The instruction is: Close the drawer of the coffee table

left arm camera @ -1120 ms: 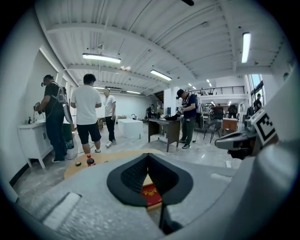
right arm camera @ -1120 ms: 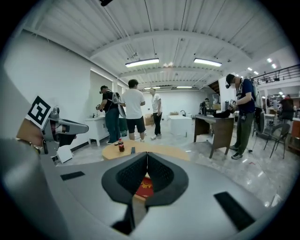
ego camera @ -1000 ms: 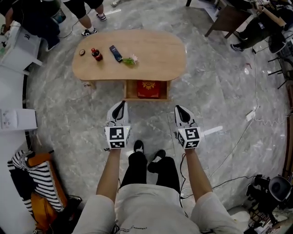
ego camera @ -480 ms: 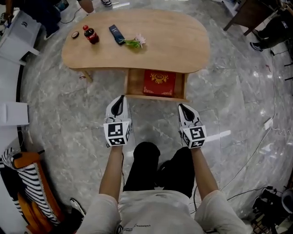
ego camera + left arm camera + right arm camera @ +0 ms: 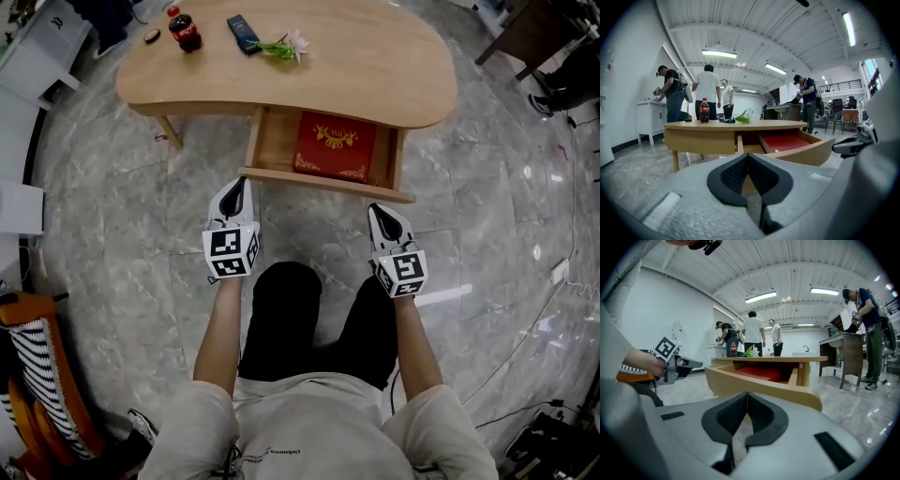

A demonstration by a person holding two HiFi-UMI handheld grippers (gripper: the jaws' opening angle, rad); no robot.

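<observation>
So we're standing at the table looking down, and the drawer is hanging wide open on our side, with a flat red thing with gold print lying in it (box or book, can't tell). We've got a gripper in each hand, both held low in front of the drawer's wooden front panel. The left gripper points at the panel's left corner and the right gripper at a spot close to its right end. Both are near the wood, but we can't tell from above if either one touches it. In the left gripper view, the left gripper has its dark pads pressed together at the tips with nothing pinched between them, and the drawer runs off to the right behind them with the red thing showing inside. It's the same in the right gripper view: the right gripper is clenched and empty, with the drawer filling the view just past the tips. At the far left end of the tabletop are a cola bottle, a dark flat gadget and a little flower. A few people are standing behind the table.
</observation>
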